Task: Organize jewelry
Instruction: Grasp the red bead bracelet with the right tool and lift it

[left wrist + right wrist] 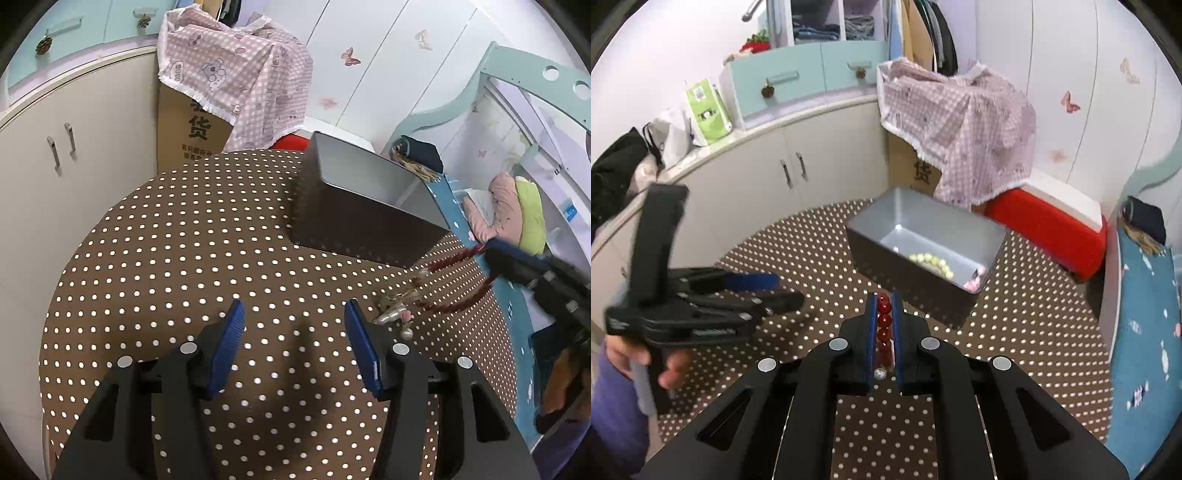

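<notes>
My right gripper [884, 301] is shut on a red bead bracelet [884, 334] and holds it above the dotted table, just in front of the grey metal box [988, 236]. In the left wrist view the bracelet [452, 286] hangs from the right gripper [496, 253] at the right. The box [343, 229] holds a pale yellow bead bracelet [932, 263] and a small pink piece [973, 282]. My left gripper [293, 314] is open and empty over the table. A small pile of jewelry with a pearl [397, 314] lies just right of its right finger.
The round table has a brown cloth with white dots [184, 258]. White cabinets [757, 177] stand behind, a cardboard box under a pink checked cloth [960, 122], a red cooler [1049, 229] and a blue-covered bed [1145, 314] to the right.
</notes>
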The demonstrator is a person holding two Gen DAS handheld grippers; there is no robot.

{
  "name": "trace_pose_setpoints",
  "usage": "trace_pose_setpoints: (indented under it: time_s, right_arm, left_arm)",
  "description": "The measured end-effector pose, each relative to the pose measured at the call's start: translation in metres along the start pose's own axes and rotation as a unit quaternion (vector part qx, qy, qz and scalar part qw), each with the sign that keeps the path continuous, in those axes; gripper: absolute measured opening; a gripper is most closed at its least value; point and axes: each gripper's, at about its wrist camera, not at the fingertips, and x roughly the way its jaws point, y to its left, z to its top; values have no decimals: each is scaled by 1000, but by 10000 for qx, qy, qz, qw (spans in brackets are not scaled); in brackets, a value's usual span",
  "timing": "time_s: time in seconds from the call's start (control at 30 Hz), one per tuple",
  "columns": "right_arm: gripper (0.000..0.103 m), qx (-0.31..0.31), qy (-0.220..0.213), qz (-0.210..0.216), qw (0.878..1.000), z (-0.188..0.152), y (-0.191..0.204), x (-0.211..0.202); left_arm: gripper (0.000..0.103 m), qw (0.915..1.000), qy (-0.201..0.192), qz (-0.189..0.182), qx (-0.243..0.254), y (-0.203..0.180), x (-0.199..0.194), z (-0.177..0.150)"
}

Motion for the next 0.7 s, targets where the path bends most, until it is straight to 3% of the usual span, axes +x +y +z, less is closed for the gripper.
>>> trace_pose_setpoints:
  time_s: [0.43, 0.6, 0.7]
  right_arm:
    - [8, 115, -431, -20, 9990, 16, -13, -50]
    - [8, 112, -555, -12, 9984, 17, -12, -61]
    - [8, 107, -594, 44, 9982, 19, -12, -67]
  left_arm:
    - [54, 9978, 102, -454, 474, -53, 9, -13]
    - [54, 9927, -78, -734, 952, -90, 12, -18]
    - [54, 9897, -240, -718, 1217, -112, 13, -20]
